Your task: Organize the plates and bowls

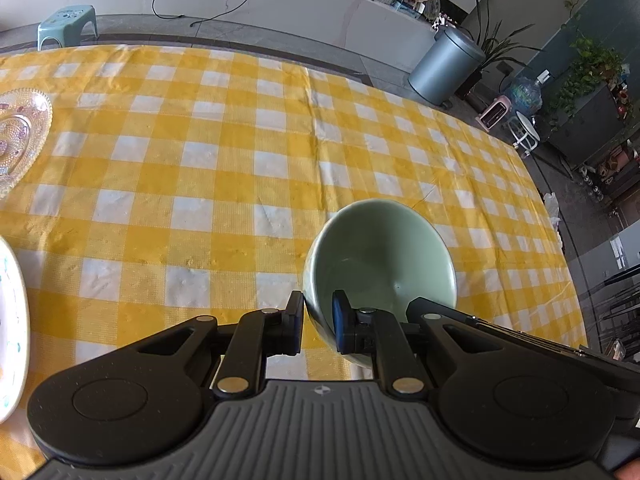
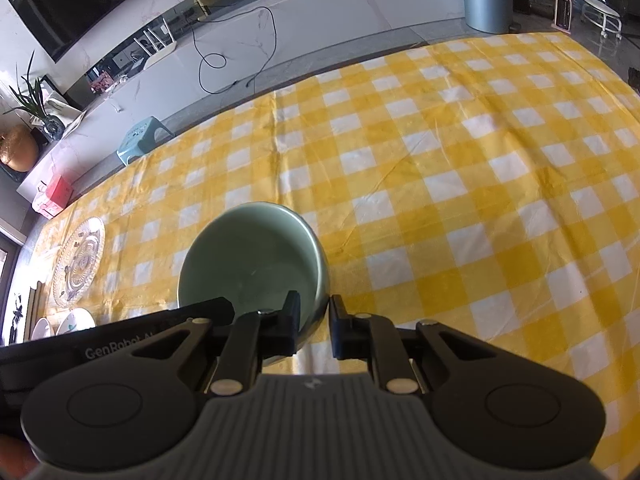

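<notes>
Covering table: yellow-white checked cloth [image 1: 224, 168]

the left hand-held gripper [image 1: 318, 326] was matte black plastic: two broad rounded housings, each with a shallow circular recess, joined by a grey ribbed plate bearing a small round emblem. angled linkage arms with triangular cut-outs ran forward, pinned by silver round-headed fasteners. its fingers [image 1: 295, 326] were flat black blocks with a bluish inner pad. the right hand-held gripper [image 2: 314, 326] had the same build, and a black bar beside it carried pale lettering that seemed to read "genrobot". slivers of reddish skin showed at the frame corners.
</notes>
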`<state>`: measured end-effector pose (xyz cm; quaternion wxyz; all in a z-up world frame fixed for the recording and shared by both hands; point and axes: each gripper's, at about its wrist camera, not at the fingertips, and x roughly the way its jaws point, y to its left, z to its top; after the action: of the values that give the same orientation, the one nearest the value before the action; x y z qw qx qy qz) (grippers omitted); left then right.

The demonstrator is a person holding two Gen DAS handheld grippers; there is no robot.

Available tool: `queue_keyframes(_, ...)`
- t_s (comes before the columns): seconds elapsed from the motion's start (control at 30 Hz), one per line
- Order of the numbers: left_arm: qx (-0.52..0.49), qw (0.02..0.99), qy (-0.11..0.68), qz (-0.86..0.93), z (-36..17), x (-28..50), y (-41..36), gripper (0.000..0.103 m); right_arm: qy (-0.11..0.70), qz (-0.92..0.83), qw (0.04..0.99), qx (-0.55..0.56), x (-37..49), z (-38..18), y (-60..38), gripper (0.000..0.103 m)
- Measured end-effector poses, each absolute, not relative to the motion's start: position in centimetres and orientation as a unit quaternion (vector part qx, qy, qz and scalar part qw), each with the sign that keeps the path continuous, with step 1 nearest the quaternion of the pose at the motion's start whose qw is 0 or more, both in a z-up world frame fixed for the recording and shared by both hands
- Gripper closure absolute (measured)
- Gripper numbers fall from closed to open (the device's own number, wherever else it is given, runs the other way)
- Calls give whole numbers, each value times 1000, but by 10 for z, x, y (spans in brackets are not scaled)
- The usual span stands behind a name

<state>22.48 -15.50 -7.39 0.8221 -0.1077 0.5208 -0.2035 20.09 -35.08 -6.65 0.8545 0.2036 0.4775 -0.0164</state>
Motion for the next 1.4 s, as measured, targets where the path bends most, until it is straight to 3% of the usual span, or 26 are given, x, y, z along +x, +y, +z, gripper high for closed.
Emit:
queue_keyframes(0.93, -112, 859, 472, -167, 25, 118, -117, 92, 439, 40, 870, 220, 88, 20, -321, 91)
queue_keyframes(1.4, -129, 834, 512, -163, 4, 73, -110, 91, 476, 52, 850, 221, 36, 13, -327, 92)
